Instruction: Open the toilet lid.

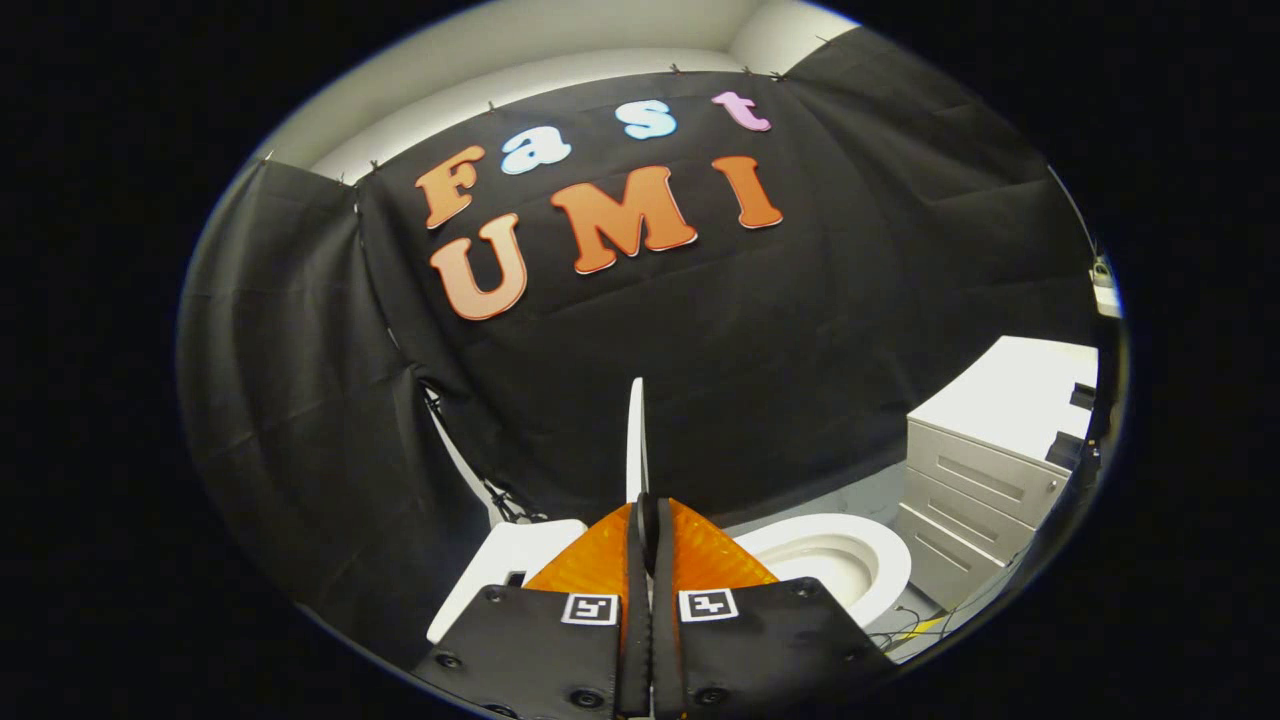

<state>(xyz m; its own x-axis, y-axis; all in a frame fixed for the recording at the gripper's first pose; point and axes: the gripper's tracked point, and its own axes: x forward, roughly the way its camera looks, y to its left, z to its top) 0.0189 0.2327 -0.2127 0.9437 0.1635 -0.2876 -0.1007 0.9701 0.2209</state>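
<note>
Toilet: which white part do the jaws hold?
The lid, standing upright and edge-on, pinched between the shut jaws; the seat lies flat beside them, untouched.

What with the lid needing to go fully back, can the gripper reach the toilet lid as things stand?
Probably yes: the gripper has its jaws seemingly shut on the thin edge of the toilet lid, which stands upright between them, with nothing in the way.

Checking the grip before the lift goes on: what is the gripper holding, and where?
The gripper is shut on the toilet lid, pinching its thin edge.
</note>
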